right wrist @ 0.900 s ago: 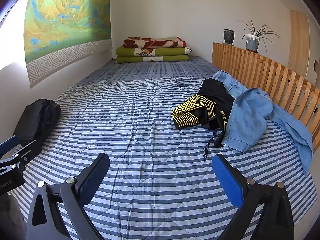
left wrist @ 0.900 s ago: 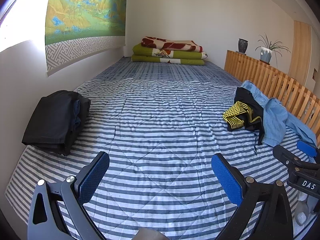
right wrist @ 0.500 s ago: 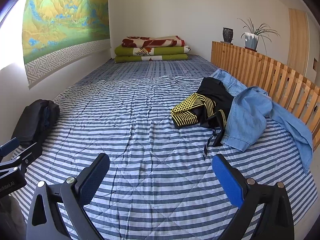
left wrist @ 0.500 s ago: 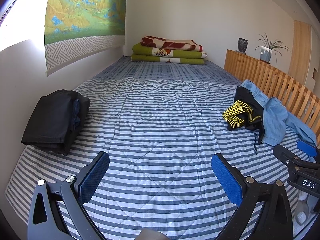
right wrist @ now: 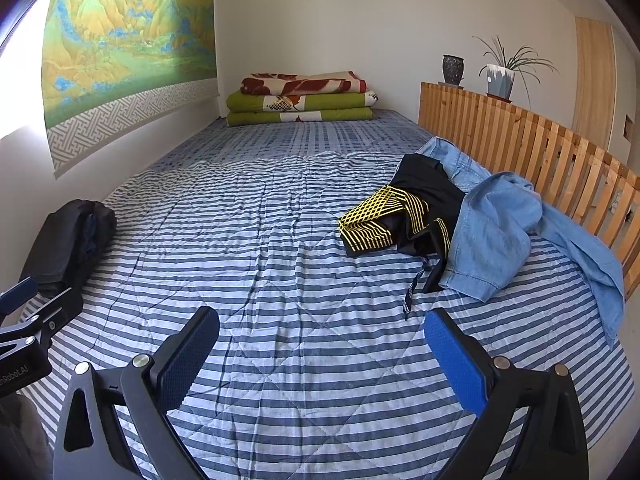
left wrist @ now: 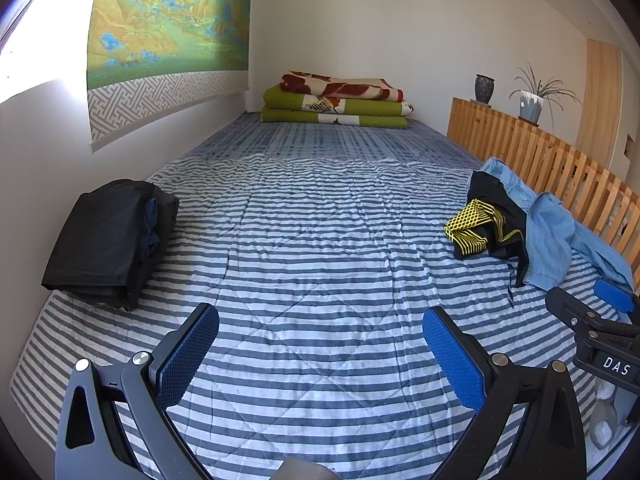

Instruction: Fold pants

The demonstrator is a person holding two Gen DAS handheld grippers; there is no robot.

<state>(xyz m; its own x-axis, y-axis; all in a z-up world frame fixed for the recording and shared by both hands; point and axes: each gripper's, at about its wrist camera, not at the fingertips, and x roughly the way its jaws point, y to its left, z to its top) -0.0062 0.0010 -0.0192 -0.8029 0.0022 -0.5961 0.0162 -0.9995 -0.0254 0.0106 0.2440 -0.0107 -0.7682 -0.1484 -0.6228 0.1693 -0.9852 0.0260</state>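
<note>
Crumpled light blue denim pants point(right wrist: 500, 232) lie at the bed's right side against the wooden rail, partly over a black garment with yellow stripes point(right wrist: 384, 220). In the left wrist view the same blue denim pants point(left wrist: 556, 236) and striped garment point(left wrist: 476, 226) sit far right. A folded black stack point(left wrist: 104, 240) rests at the left edge, also visible as the folded stack point(right wrist: 68, 244) in the right wrist view. My left gripper point(left wrist: 320, 352) hovers open over bare striped sheet. My right gripper point(right wrist: 320, 352) is open too, empty, short of the clothes.
The striped bed sheet point(left wrist: 320, 248) spreads wide between both piles. Folded green and red blankets point(left wrist: 336, 100) lie at the far end. A slatted wooden rail point(right wrist: 520, 140) with a vase and a potted plant point(right wrist: 500, 76) bounds the right side; walls close the left.
Both views have shifted slightly; the right gripper has drifted a little forward toward the clothes pile. The jaws of both stay open.
</note>
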